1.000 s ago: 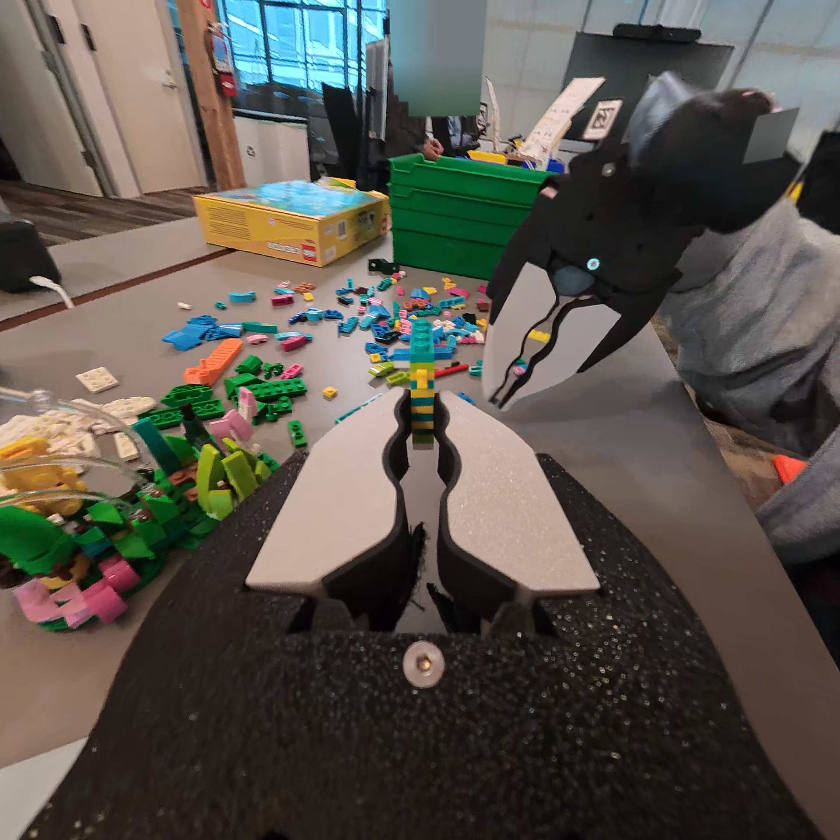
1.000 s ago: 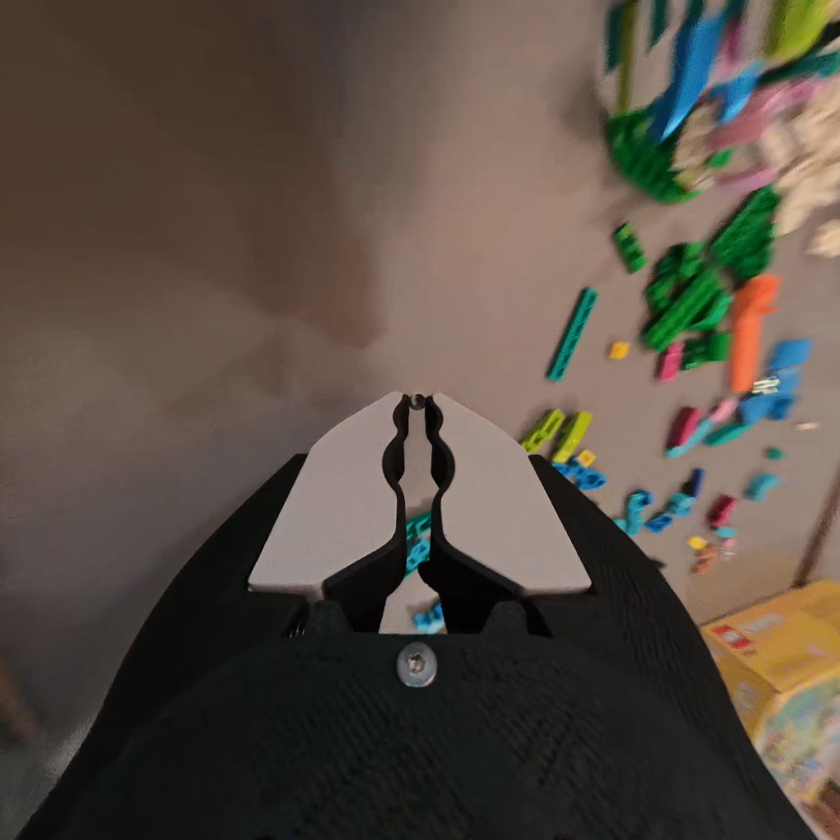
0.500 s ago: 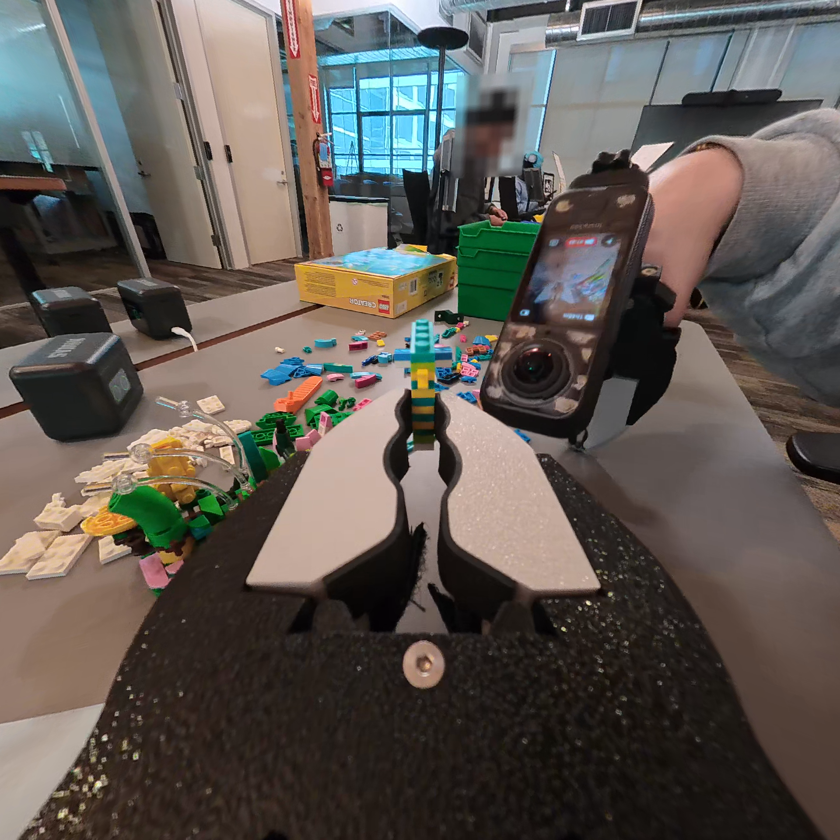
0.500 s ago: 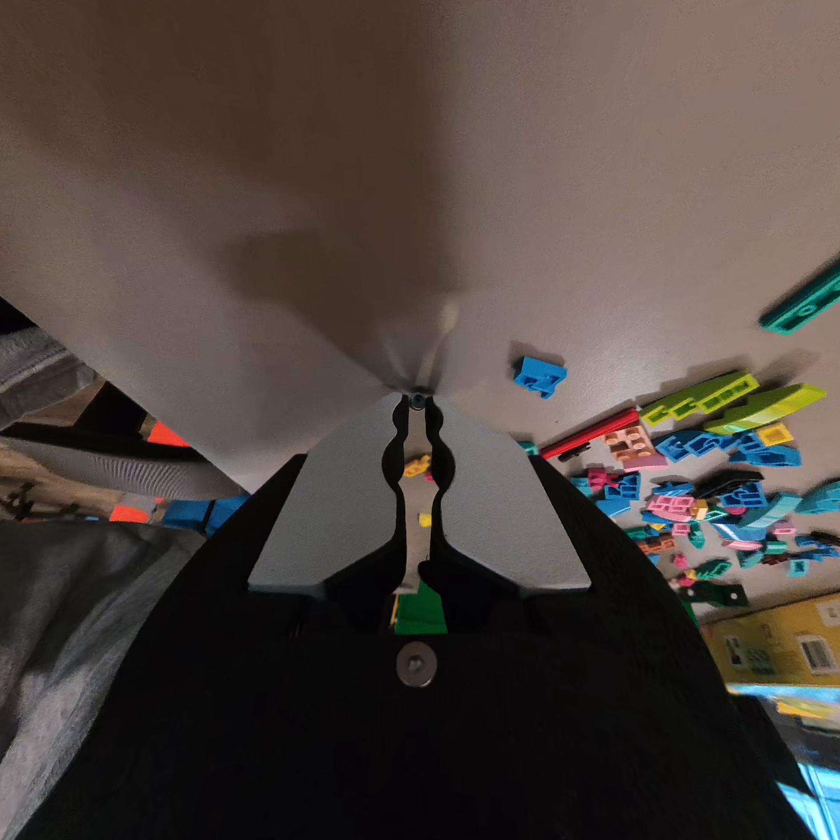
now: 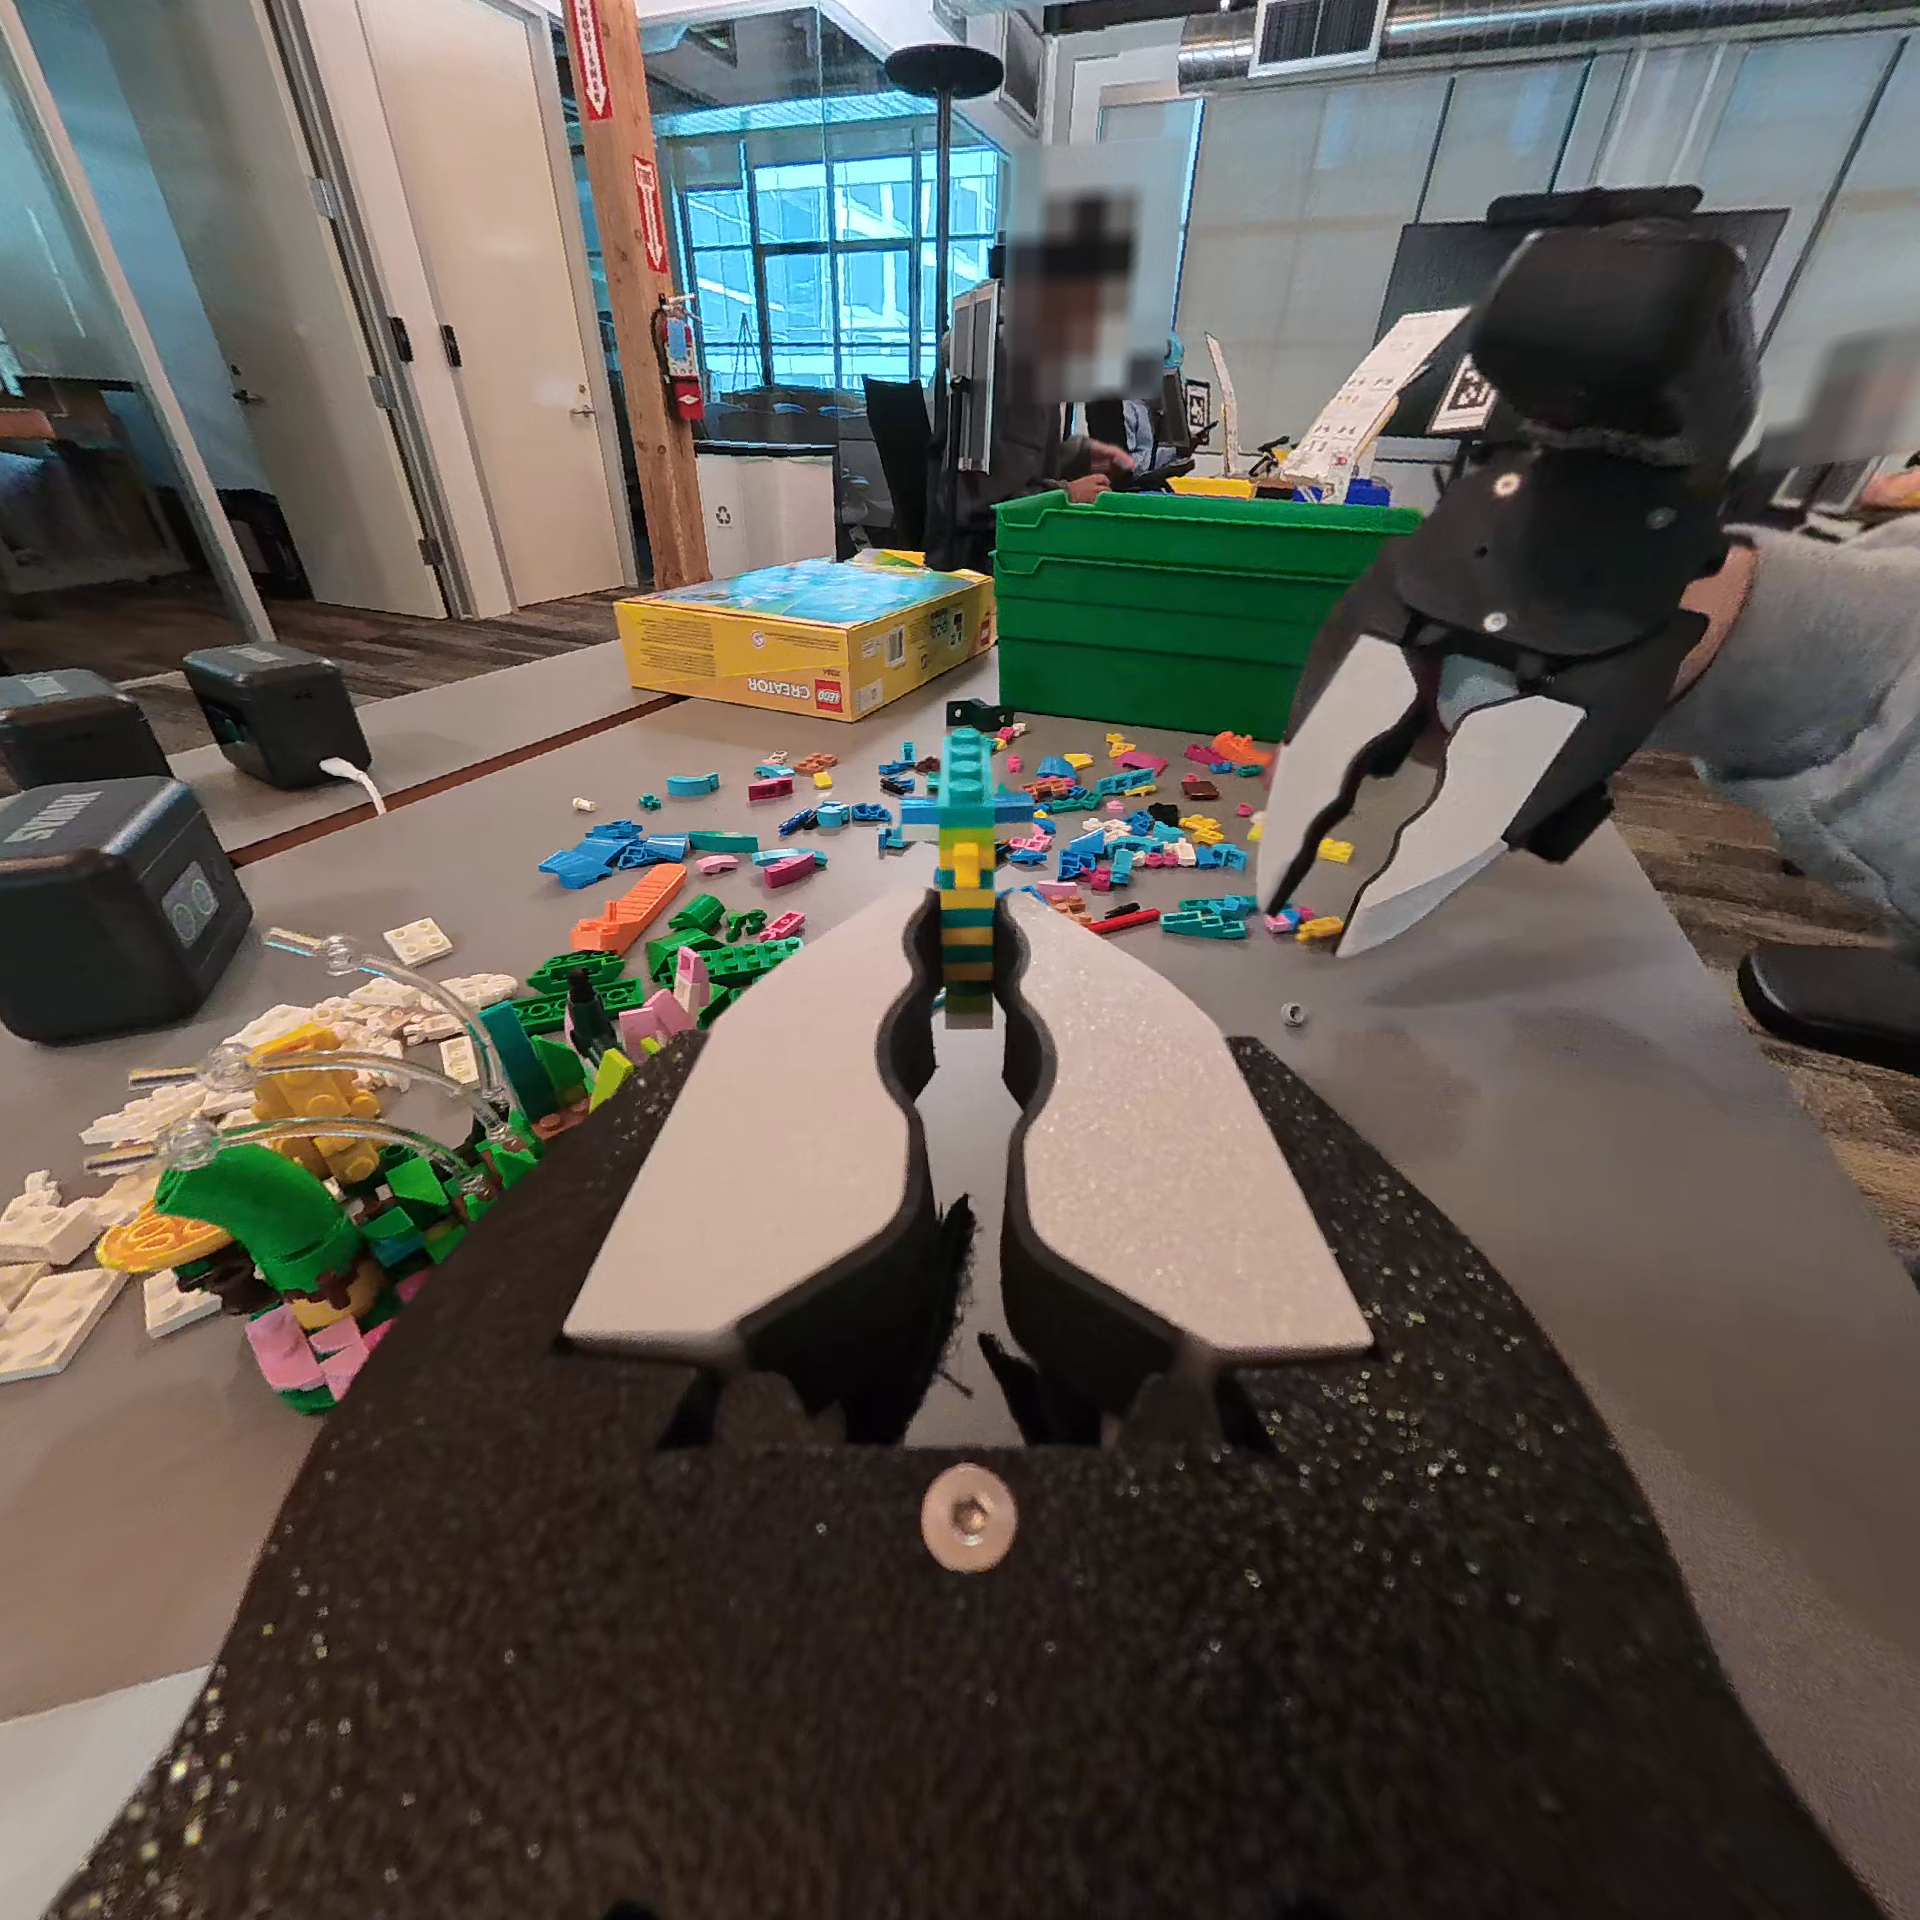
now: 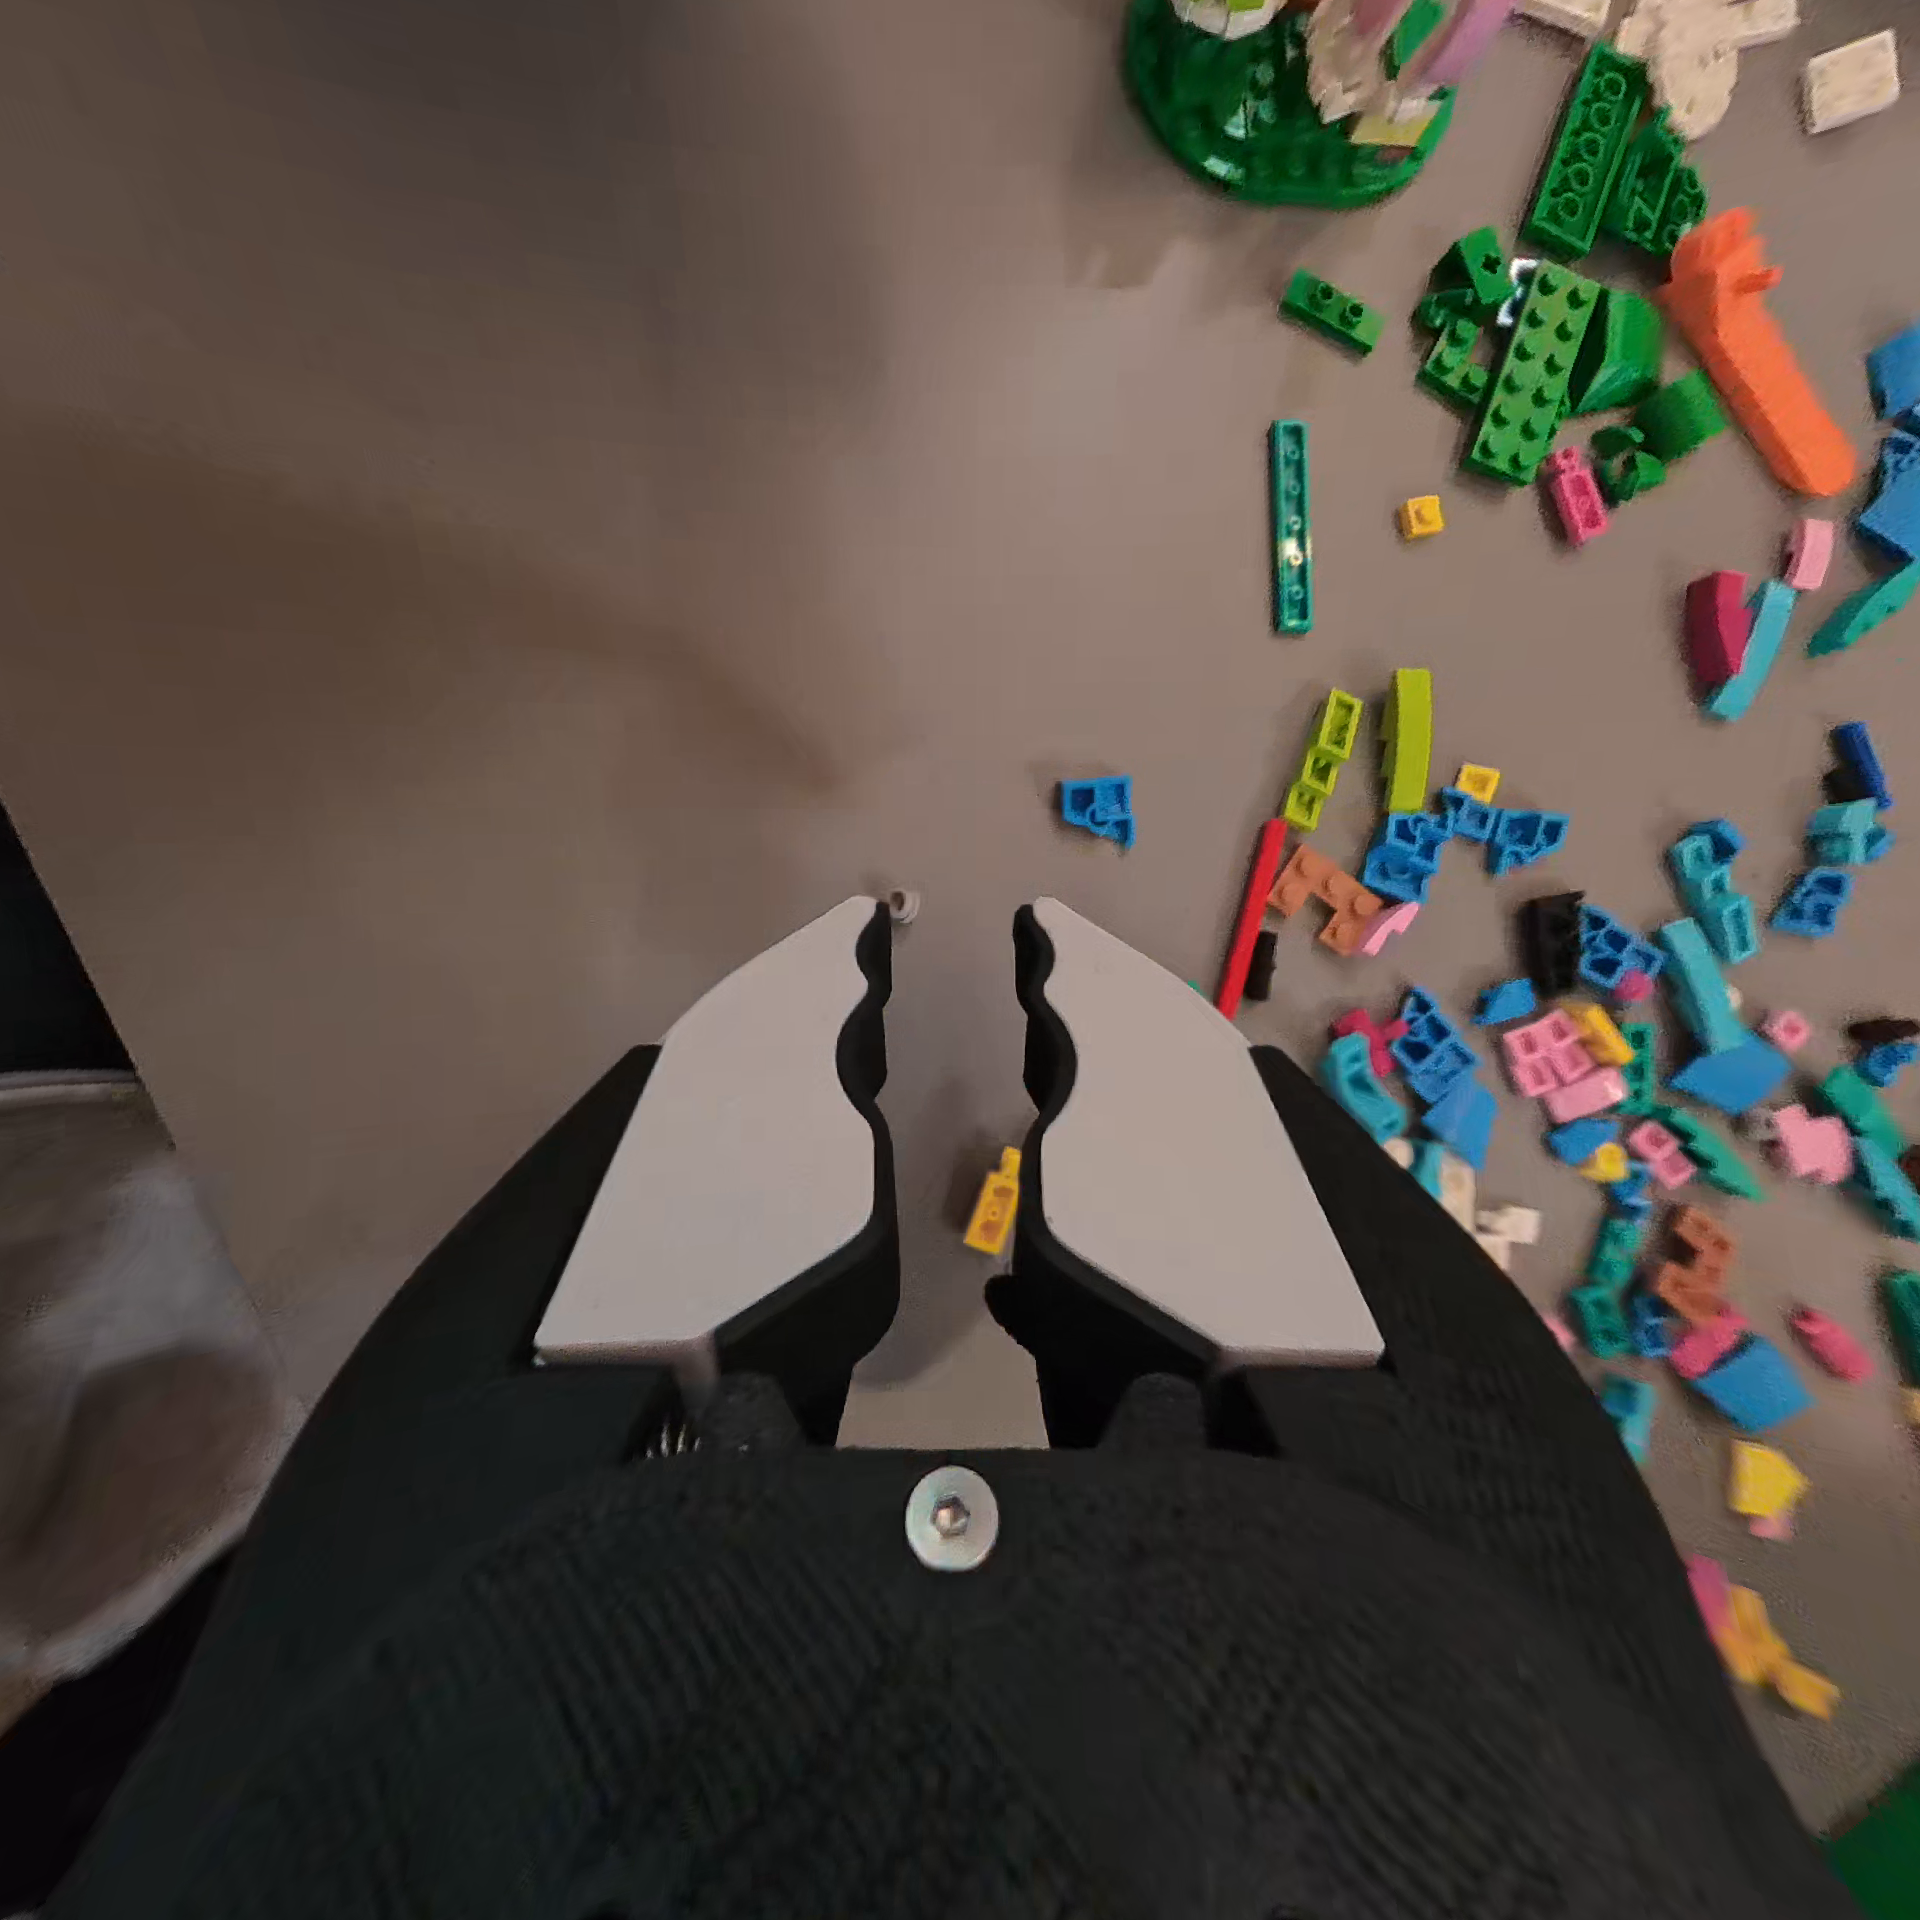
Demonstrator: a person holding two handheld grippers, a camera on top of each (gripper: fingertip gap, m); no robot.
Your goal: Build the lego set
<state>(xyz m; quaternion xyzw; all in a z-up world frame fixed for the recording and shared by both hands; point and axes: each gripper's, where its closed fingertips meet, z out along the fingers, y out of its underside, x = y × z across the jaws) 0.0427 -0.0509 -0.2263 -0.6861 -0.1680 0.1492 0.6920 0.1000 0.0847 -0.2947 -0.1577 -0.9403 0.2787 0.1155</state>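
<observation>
My left tongs (image 5: 966, 935) hold a small striped lego column (image 5: 966, 883) between the tips. Its long axis stands upright, the teal studded end points up and the dark green end points down, above the worktop (image 5: 1455, 1143). The column has green and yellow layers, a small yellow piece on the front, and a blue crosspiece near the top. The jaws are narrow and closed on its lower half.

My right tongs (image 6: 951, 914) are wide, with nothing between the fingers. They point down at the worktop, and in the left wrist view their tips (image 5: 1314, 925) hang just over the near side of the loose bricks (image 5: 1101, 831). A tiny grey round piece (image 6: 906, 902) lies on the worktop just beside the tip of one finger; whether it touches I cannot tell. A yellow brick (image 6: 992, 1205) lies under the gap between the fingers, nearer to the palm.

The open room is on the near right part of the worktop, between the two tongs and toward the right edge. The loose bricks spread across the middle. A half-built green model (image 5: 270, 1226) with clear curved rods stands near the left edge, with white plates (image 5: 62, 1320) around it. At the far edge I see a yellow box (image 5: 810, 655) and stacked green bins (image 5: 1174, 613). Dark cubes (image 5: 104, 904) sit at the far left.
</observation>
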